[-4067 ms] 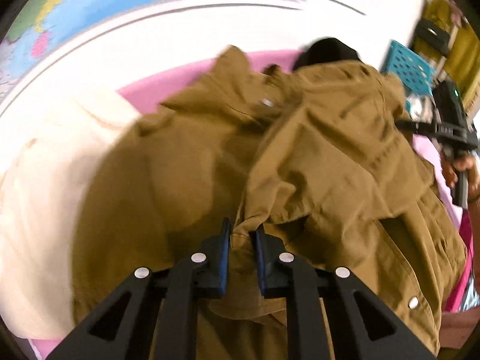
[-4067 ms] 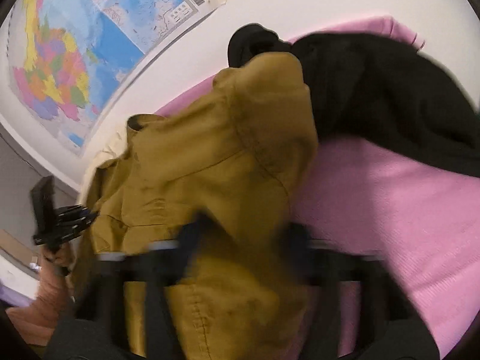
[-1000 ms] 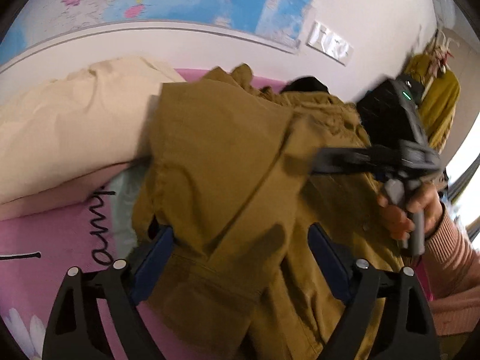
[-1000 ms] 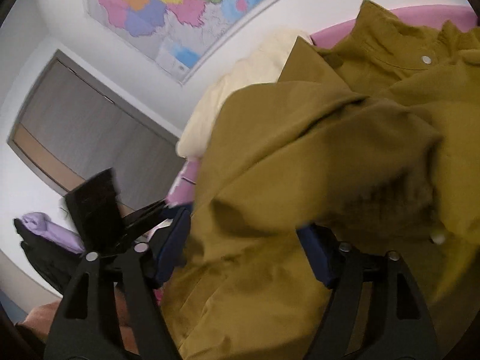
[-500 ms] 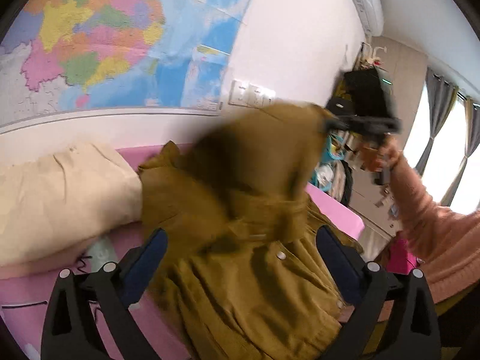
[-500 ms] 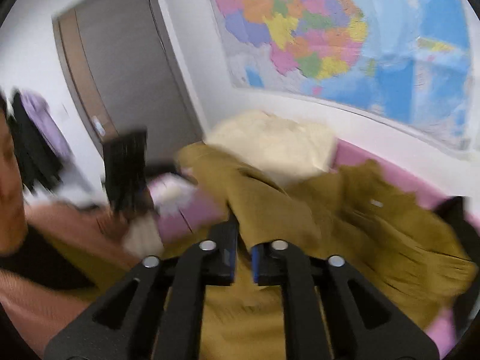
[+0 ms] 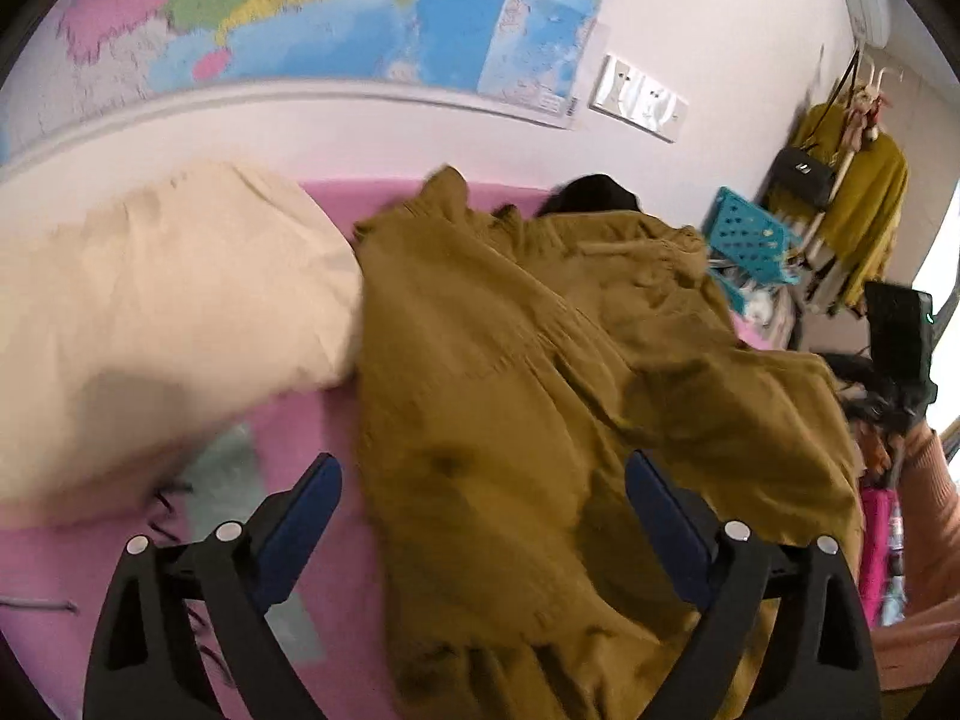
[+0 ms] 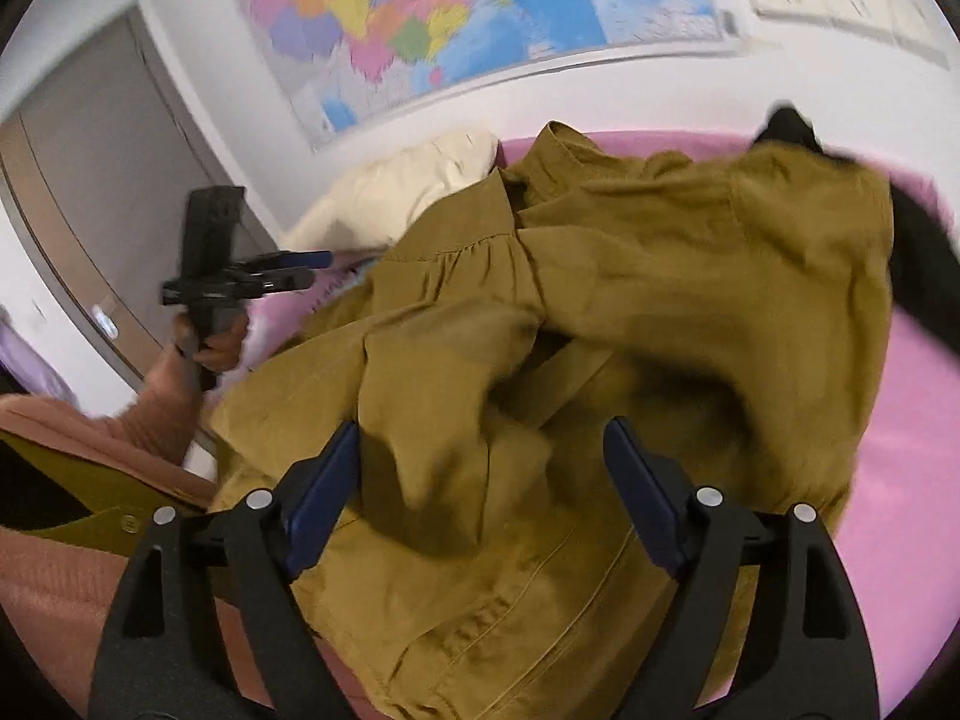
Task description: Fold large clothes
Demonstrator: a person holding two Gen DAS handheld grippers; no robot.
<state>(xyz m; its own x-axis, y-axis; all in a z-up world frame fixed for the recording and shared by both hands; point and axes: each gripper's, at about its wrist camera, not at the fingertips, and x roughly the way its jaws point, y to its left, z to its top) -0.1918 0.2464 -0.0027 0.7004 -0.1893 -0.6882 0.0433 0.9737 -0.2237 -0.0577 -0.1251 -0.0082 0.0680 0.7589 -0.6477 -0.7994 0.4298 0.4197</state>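
Note:
An olive-brown jacket (image 7: pixel 540 396) lies rumpled on the pink bed (image 7: pixel 336 432). It also shows in the right wrist view (image 8: pixel 630 360), with its collar toward the wall and folds piled in the middle. My left gripper (image 7: pixel 483 495) is open and empty, its fingers either side of the jacket's near part. My right gripper (image 8: pixel 480 468) is open and empty above the jacket's front. The left gripper (image 8: pixel 288 273) also shows in the right wrist view, held in a hand at the bed's left side.
A cream pillow (image 7: pixel 150 312) lies left of the jacket against the wall. A black garment (image 8: pixel 918 258) lies behind the jacket on the right. A teal crate (image 7: pixel 750 234) and hanging clothes (image 7: pixel 858 204) stand past the bed. Maps hang on the wall (image 7: pixel 336 12).
My right gripper, shut on the jacket half a second ago, has opened and let it drop. The jacket has fallen back onto the bed. My left gripper has stayed open.

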